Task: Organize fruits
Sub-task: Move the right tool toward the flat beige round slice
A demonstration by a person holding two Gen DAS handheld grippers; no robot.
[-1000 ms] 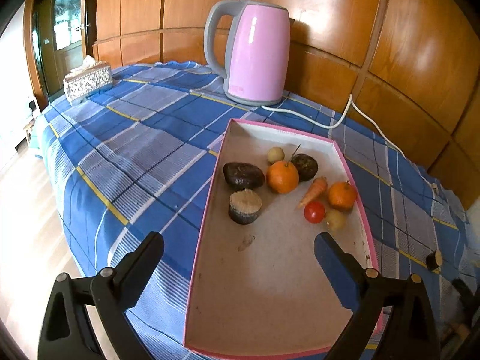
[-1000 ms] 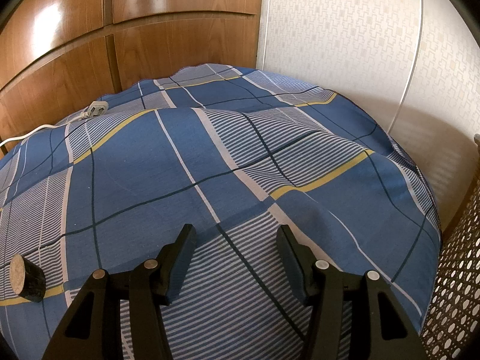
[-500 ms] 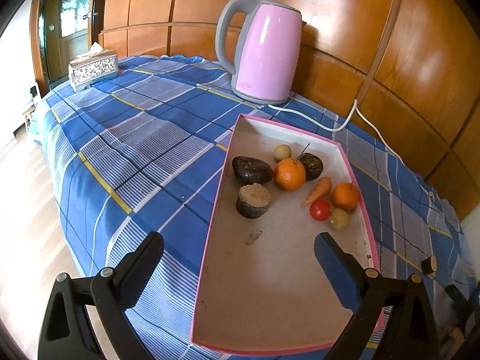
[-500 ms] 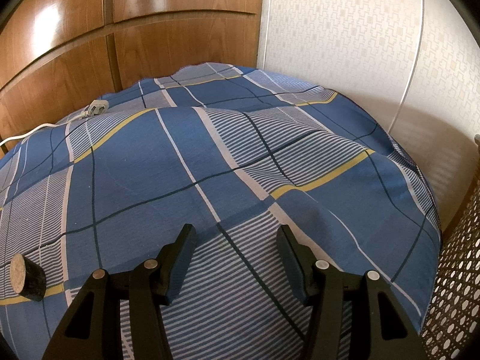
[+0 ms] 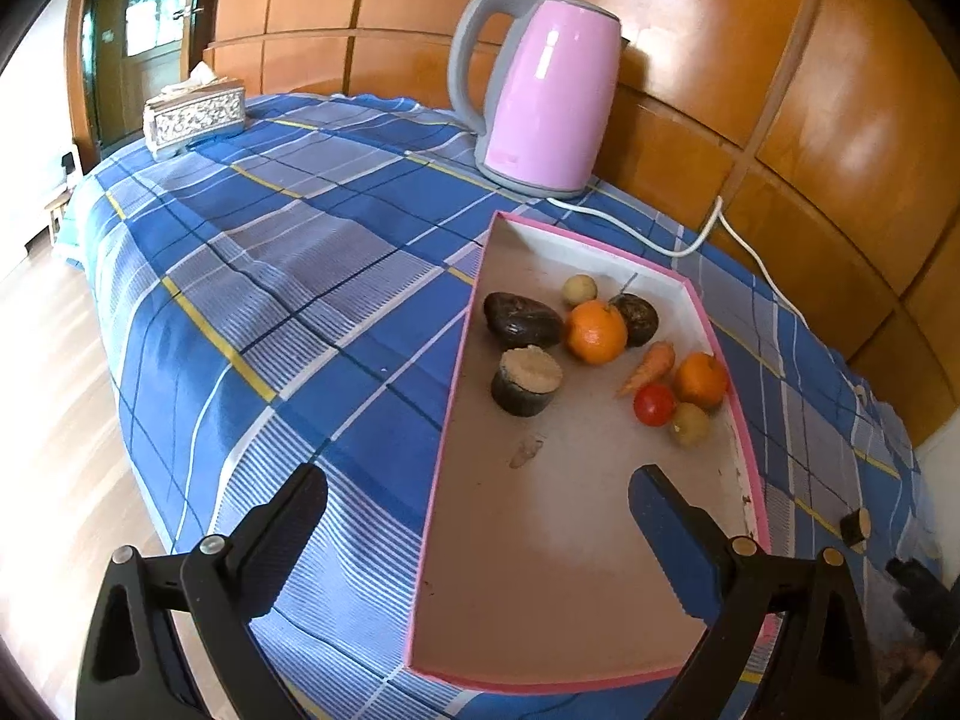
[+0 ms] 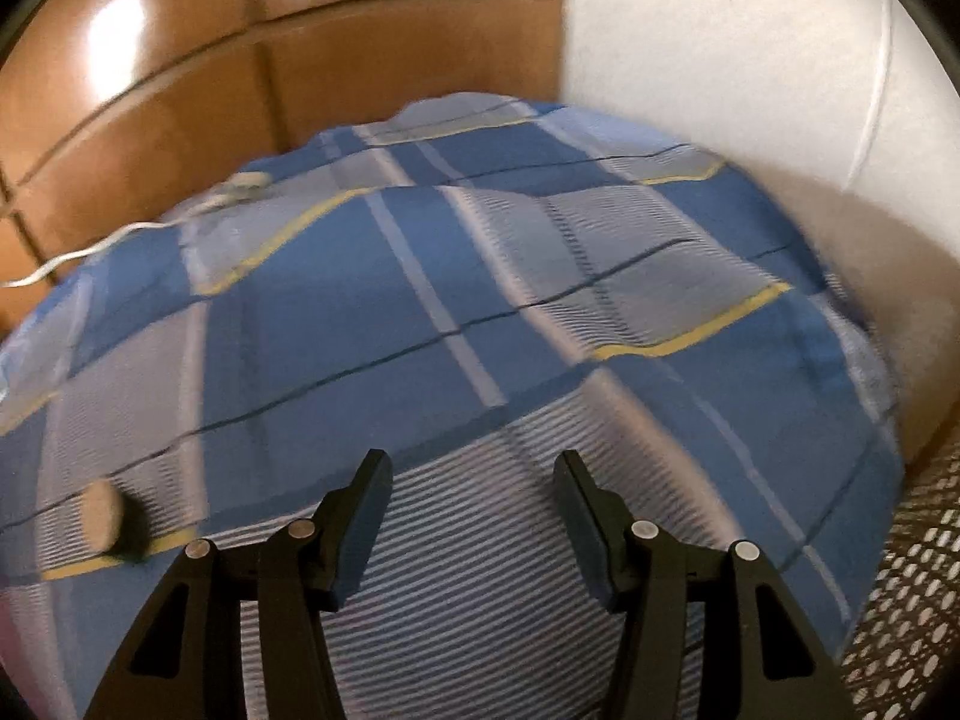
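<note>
Left gripper (image 5: pixel 477 495) wide open, holding nothing, above the near end of the pink tray (image 5: pixel 447 444). Fruits (image 5: pixel 596 331) farther up inside the tray. Right gripper (image 6: pixel 472 468) open too, empty, over blue cloth (image 6: pixel 384 312).

- A shallow pink-rimmed cardboard tray (image 5: pixel 576 612) lies flat on the blue plaid cloth.
- Clustered at its far end: a large orange (image 5: pixel 595 332), a smaller orange (image 5: pixel 699 380), a small carrot (image 5: pixel 650 365), a red tomato (image 5: pixel 654 404), two dark wrinkled fruits (image 5: pixel 522 320), and two pale round fruits (image 5: pixel 579 289).
- A dark cut stump piece (image 5: pixel 528 381) stands upright beside them.
</note>
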